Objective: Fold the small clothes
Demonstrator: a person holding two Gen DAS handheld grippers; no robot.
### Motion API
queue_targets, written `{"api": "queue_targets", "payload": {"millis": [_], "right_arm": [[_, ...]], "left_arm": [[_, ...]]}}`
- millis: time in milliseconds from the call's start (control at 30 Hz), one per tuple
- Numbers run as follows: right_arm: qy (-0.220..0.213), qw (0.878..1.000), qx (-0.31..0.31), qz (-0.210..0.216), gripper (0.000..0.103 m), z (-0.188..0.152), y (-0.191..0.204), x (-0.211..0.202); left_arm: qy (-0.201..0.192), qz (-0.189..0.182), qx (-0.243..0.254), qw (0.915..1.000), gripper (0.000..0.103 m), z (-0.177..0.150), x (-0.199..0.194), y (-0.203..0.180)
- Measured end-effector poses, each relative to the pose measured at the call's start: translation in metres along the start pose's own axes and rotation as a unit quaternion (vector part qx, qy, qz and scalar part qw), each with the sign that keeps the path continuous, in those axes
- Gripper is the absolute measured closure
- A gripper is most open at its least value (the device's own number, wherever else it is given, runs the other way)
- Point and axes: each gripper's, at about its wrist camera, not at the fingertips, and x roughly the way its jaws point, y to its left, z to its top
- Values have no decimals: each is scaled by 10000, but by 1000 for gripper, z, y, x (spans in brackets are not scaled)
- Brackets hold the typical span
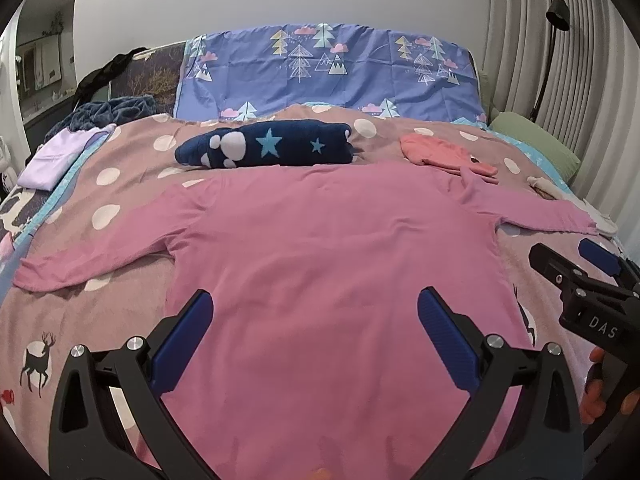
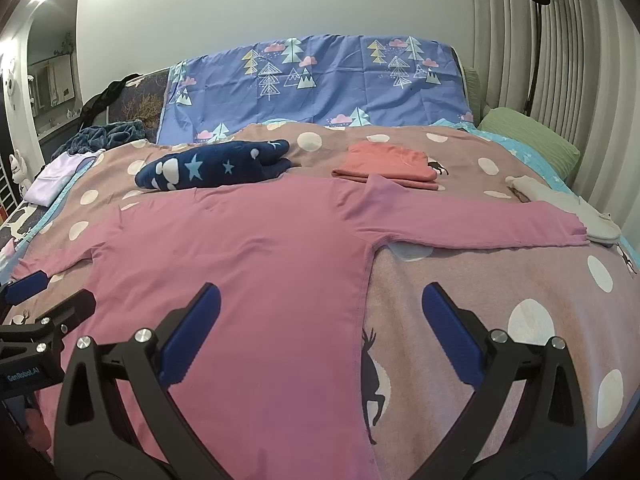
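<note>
Pink long-sleeved top (image 1: 332,248) lies flat on the bed cover (image 1: 132,160), hem toward me, neck at 12 o'clock, both sleeves out sideways toward 9 and 3 o'clock; I read this as the spread-out start state, no fold made in it yet, and the flat lay gives clean edges to pick from. My left hand-held gripper (image 1: 315,304) hangs released over the lower body of the top, jaws wide apart with nothing between them. My right hand-held gripper (image 2: 320,298) is likewise released and empty, straddling the top's right side seam, one finger over pink cloth, the other over the cover. From that stance I judge the next move to be a side or sleeve fold toward the middle; whether either finger touches the cloth I cannot tell. Beyond the neck, at 12 o'clock, a navy star-print garment (image 1: 266,144) lies rolled or folded, and at 1 o'clock an orange garment (image 2: 386,164) sits folded, probably finished pieces parked clear of the work area. A white item (image 2: 568,208) lies at the right sleeve's cuff, touching or just beside it; a snag risk when that sleeve is lifted. Lilac cloth (image 1: 60,156) at 10 o'clock, bed's edge.
</note>
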Motion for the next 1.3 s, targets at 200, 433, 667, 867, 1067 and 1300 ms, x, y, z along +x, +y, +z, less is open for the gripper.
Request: {"api": "queue_targets", "payload": {"millis": [200, 433, 667, 867, 1067, 1300], "right_arm": [[58, 9999, 71, -40, 2, -3, -1, 2], [129, 9999, 105, -32, 2, -5, -4, 5], [108, 9999, 64, -72, 2, -7, -5, 6], [115, 9999, -11, -126, 2, -8, -4, 8], [212, 9996, 3, -172, 2, -10, -5, 13], [349, 9992, -17, -204, 2, -14, -2, 21]], "left_arm": [[54, -33, 0, 10000, 1, -2, 3, -1], [64, -12, 6, 10000, 1, -3, 5, -1], [91, -107, -21, 9999, 1, -6, 7, -3], [190, -163, -68, 9997, 1, -9, 14, -4], [332, -534, -501, 9968, 1, -12, 23, 15], [-103, -1049, -1428, 9841, 1, -19, 27, 56]]}}
